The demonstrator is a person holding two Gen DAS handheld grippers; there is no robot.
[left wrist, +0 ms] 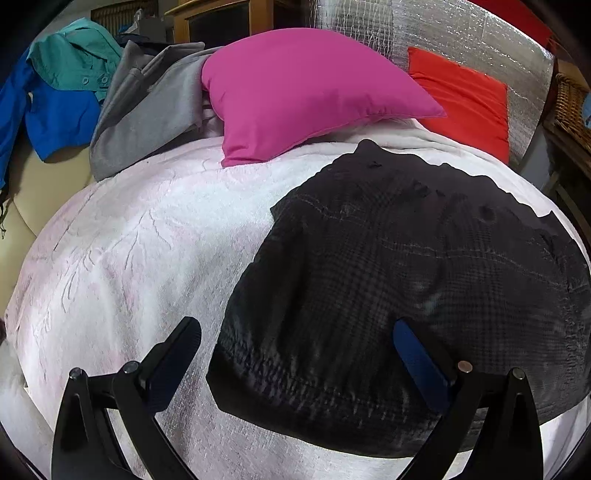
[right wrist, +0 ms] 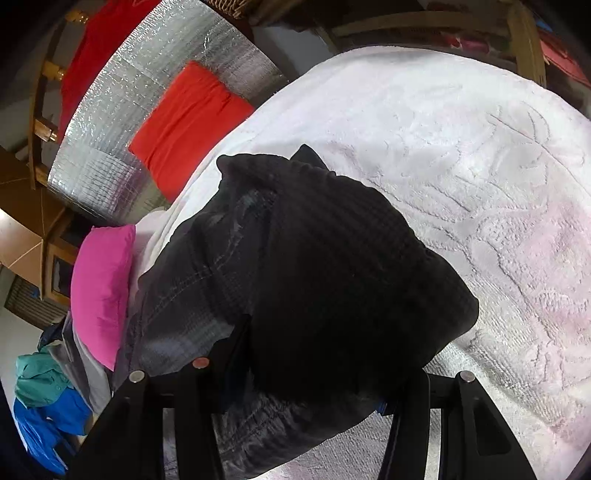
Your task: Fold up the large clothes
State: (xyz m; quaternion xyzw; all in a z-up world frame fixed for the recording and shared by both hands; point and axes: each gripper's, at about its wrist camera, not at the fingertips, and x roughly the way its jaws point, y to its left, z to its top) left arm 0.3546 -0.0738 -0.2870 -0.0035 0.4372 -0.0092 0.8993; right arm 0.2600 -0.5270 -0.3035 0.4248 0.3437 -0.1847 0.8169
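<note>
A dark plaid garment [left wrist: 406,280] lies spread on the white blanket [left wrist: 140,251] of a bed. My left gripper [left wrist: 295,343] is open above the garment's near left edge, one finger over the blanket, the other over the cloth. In the right wrist view, a folded-over bulge of the same dark garment [right wrist: 332,280] fills the space between my right gripper's fingers [right wrist: 410,402]. The right gripper [right wrist: 314,391] appears shut on this fold; its fingertips are hidden by the cloth.
A pink pillow [left wrist: 295,96] and a red pillow [left wrist: 469,99] lie at the bed's head against a silver foil panel [left wrist: 443,33]. Grey [left wrist: 147,107], teal [left wrist: 74,59] and blue clothes [left wrist: 55,118] are piled at the far left. A wicker basket [left wrist: 572,103] stands at the right.
</note>
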